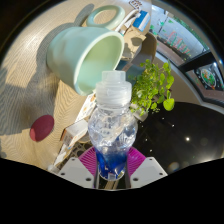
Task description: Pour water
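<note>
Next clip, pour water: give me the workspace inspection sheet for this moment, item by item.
Surface: light wooden tabletop, sunlit with hard shadows.
Job's things: clear plastic water bottle with white cap, upright, blue liquid at its base; large mint-green plastic watering can lying tilted beyond it.
Clutter: small green leafy plant right of the bottle; dark red round object to its left; white cards beside the bottle.
Grippers: tongs closed on the bottle, magenta pads against its lower part.
Cables: nothing seen.
Surroundings: colourful items beyond the plant, too small to identify.
</note>
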The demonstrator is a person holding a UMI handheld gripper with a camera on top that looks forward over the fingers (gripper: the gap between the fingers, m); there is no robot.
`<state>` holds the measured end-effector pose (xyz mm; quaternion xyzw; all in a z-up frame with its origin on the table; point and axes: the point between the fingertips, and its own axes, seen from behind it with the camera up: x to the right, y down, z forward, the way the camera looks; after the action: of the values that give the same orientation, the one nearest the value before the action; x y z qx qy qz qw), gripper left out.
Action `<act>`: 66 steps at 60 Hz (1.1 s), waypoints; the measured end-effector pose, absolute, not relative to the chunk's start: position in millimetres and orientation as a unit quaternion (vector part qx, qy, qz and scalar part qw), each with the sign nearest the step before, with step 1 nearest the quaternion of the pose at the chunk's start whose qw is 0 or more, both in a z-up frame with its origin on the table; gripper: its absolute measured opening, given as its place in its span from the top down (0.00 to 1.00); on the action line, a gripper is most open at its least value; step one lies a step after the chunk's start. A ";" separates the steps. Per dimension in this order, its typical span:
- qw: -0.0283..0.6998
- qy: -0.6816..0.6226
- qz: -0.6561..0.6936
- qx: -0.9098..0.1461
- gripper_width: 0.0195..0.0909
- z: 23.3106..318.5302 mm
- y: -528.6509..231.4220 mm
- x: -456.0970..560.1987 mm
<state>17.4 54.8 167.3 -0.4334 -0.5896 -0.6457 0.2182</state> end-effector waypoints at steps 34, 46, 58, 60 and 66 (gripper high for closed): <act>0.516 -0.185 -0.198 -0.813 0.78 198.6 16.0 39.2; 0.517 -0.062 -0.049 -0.852 0.78 139.4 22.0 52.2; 0.504 -0.035 -0.014 -0.863 0.77 87.2 34.1 60.9; 0.500 -0.030 -0.009 -0.865 0.77 80.4 34.4 61.0; 0.496 -0.013 0.001 -0.868 0.76 62.8 33.0 63.3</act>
<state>63.3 33.0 62.8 -0.8681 -0.0133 0.0005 0.4963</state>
